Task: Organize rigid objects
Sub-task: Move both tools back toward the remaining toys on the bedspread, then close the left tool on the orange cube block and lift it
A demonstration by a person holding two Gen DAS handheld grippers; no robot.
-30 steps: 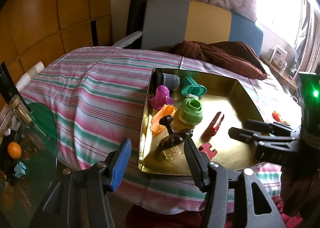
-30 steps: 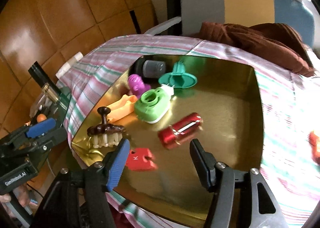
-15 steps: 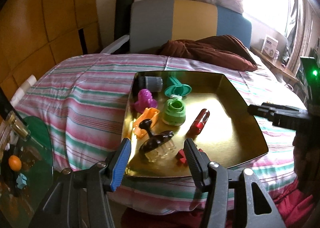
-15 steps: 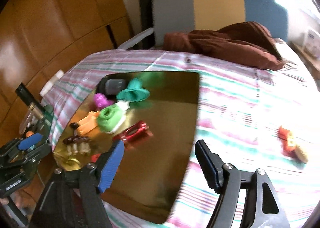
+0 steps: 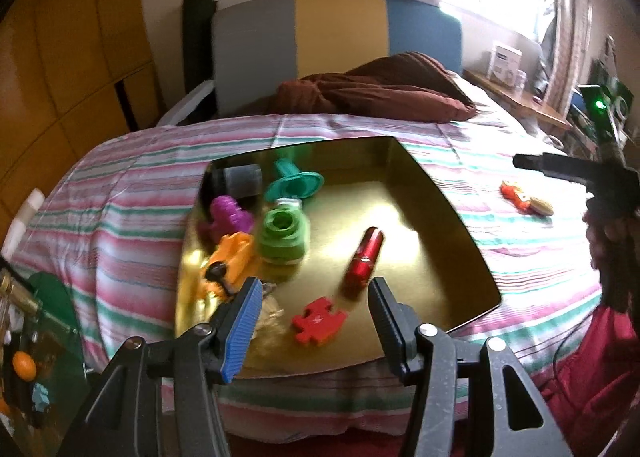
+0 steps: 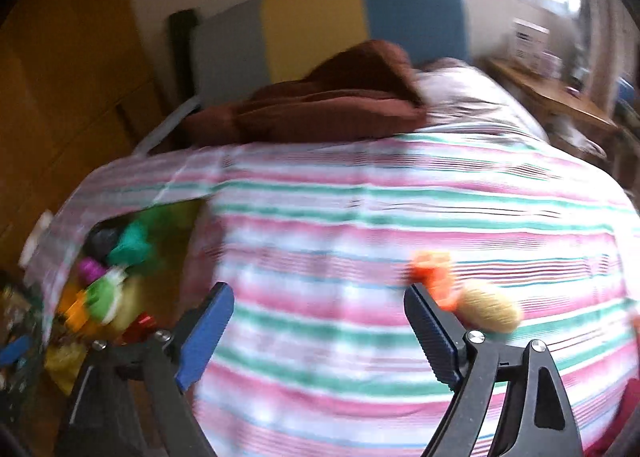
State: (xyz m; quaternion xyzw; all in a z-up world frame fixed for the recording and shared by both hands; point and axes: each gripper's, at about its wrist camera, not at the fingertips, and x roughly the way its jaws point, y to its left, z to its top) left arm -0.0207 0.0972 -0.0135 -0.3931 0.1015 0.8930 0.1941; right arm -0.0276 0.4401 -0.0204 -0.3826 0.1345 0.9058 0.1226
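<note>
Striped bedding (image 5: 132,193) covers the bed that carries your work, with a brown pillow (image 5: 376,93) and a three-colour headboard (image 5: 336,37) beyond. Ahead of your left gripper (image 5: 314,315) lies the gold tray (image 5: 440,209), already holding most of the rigid objects: a red puzzle piece (image 5: 318,320) just past the fingertips, a red tube (image 5: 364,257) further ahead, a green ring (image 5: 282,235), an orange piece (image 5: 230,257), a purple piece (image 5: 230,215), a teal funnel (image 5: 296,181) and a grey cup (image 5: 242,179) toward the far left corner. The left gripper is about half open and holds nothing.

Your right gripper (image 6: 318,331) is opening, now wide, with only bedding between its fingers. Just beyond its right fingertip lie an orange toy (image 6: 434,275) and a tan piece (image 6: 490,307), touching each other and well apart from the tray, which sits far to that gripper's left. This view is blurred, so their shapes are uncertain.

Judged from this layout, the sorting is largely done; these two loose objects appear to be what remains for you to collect and place in the tray.
</note>
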